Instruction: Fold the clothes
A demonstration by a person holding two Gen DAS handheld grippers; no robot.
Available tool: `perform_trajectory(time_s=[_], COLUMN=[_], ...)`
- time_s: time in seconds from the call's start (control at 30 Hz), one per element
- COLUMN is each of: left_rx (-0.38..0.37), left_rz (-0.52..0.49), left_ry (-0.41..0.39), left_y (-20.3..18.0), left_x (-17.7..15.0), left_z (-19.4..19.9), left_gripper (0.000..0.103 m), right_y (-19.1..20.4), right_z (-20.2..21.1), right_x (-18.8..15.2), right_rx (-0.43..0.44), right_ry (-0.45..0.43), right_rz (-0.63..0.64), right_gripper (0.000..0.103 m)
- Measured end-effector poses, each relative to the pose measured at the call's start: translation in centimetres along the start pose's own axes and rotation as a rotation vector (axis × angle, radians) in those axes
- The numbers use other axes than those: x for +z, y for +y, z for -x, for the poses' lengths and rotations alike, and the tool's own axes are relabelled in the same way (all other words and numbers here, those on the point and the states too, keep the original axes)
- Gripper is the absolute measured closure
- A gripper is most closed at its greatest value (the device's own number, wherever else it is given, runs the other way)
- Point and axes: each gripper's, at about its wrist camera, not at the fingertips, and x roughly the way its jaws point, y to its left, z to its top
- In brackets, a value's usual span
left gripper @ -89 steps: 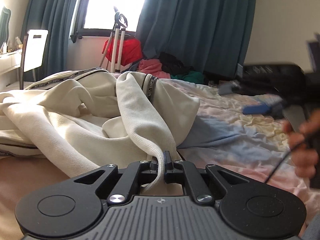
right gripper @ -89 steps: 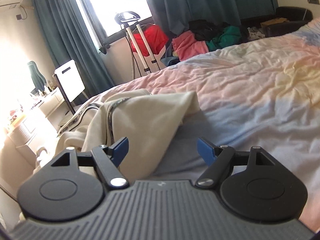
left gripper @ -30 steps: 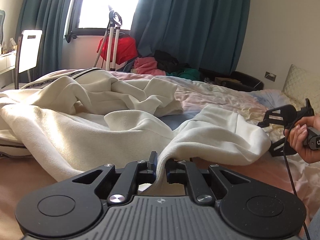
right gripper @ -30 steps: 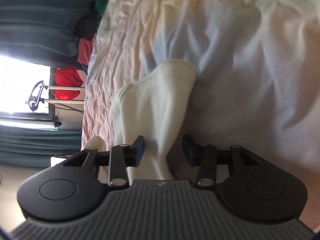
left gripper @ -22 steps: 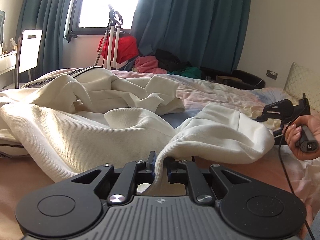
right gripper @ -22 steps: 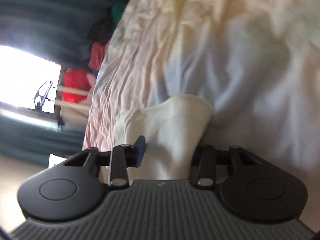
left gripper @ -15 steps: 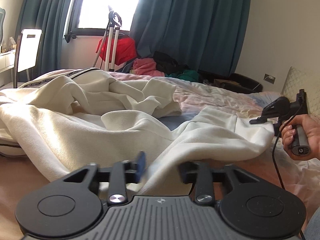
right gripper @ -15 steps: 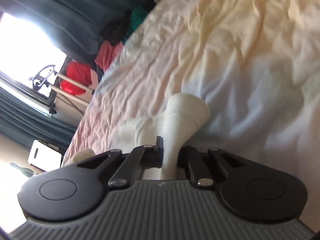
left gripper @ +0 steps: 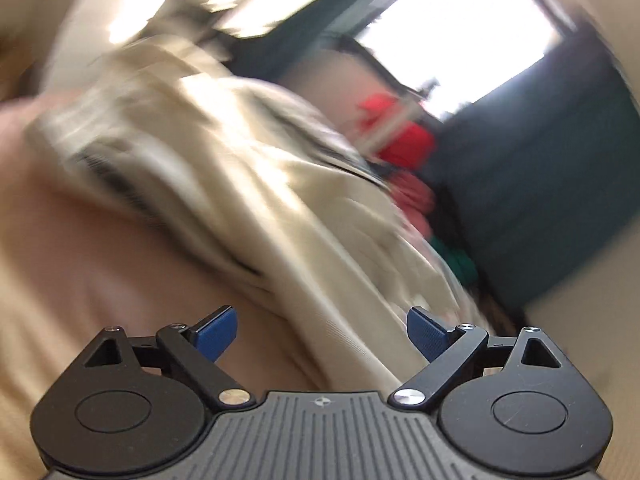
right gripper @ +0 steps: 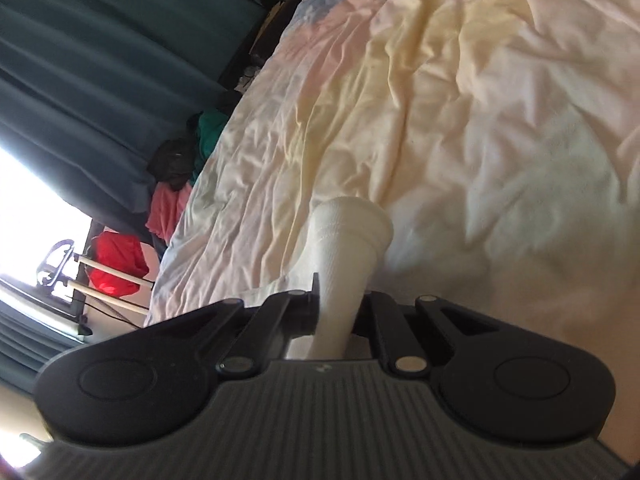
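- Currently, a ribbed end of the cream knitted garment [right gripper: 344,248] — probably a sleeve cuff — is pinched between the pressed-together jaws of the right gripper [right gripper: 338,312], and is held above the crumpled pastel bedsheet [right gripper: 500,100].
- By contrast, the jaws of the left gripper [left gripper: 320,334] are spread wide, with the blue pads [left gripper: 216,334] well apart and nothing between them.
- The bulk of the same cream garment [left gripper: 248,184] is seen in the left wrist view, heaped on the bed just beyond the open jaws; that view is heavily smeared, so finer folds cannot be made out.
- Far off, dark teal curtains [right gripper: 80,80] and a red bag [right gripper: 116,264] beside a pile of other clothes are seen near the bright window.
- The step in hand is judged to be the laying-out of the garment before folding: one end is secured, and a second hold is being sought.
- For the next move, a free edge or the opposite sleeve would need to be reached by the left gripper and closed upon — only then could the cloth be drawn taut and flat.
- Care would be called for so that a single layer is caught, not a bunched fold.
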Motion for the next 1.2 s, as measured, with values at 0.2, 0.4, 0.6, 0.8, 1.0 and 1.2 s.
perform_trajectory(time_s=[0.2,0.4,0.6,0.8,1.0,1.2], left_rx=[0.039,0.101,0.088,-0.009,-0.193,-0.052], left_rz=[0.416,0.434,0.405,0.352,0.351,0.333], left_ry=[-0.039,-0.045,-0.089,-0.176,-0.217,-0.096], left_y=[6.3,6.8,5.4,2.1,3.2,10.7], left_x=[4.2,6.7,9.8,16.0,17.4,13.8], left_z=[-2.6,-3.2,0.3,5.8,10.6,12.6], left_gripper=[0.023,0.078,0.091,0.093,0.093,0.093], right_y=[0.5,0.3,1.6,10.7,12.3,1.1], right_z=[0.2,0.0,-0.9,-1.4,5.9,6.3], right_x=[-0.4,-0.4,0.1,4.6,8.0,5.1], right_rx=[-0.007,-0.013,-0.071,0.040,0.435,0.212], right_ry=[-0.023,-0.028,-0.001,0.031,-0.205,-0.110], right_rz=[0.025,0.030,-0.028,0.037,0.037,0.163], right_gripper=[0.097,0.097,0.097,0.097,0.097,0.097])
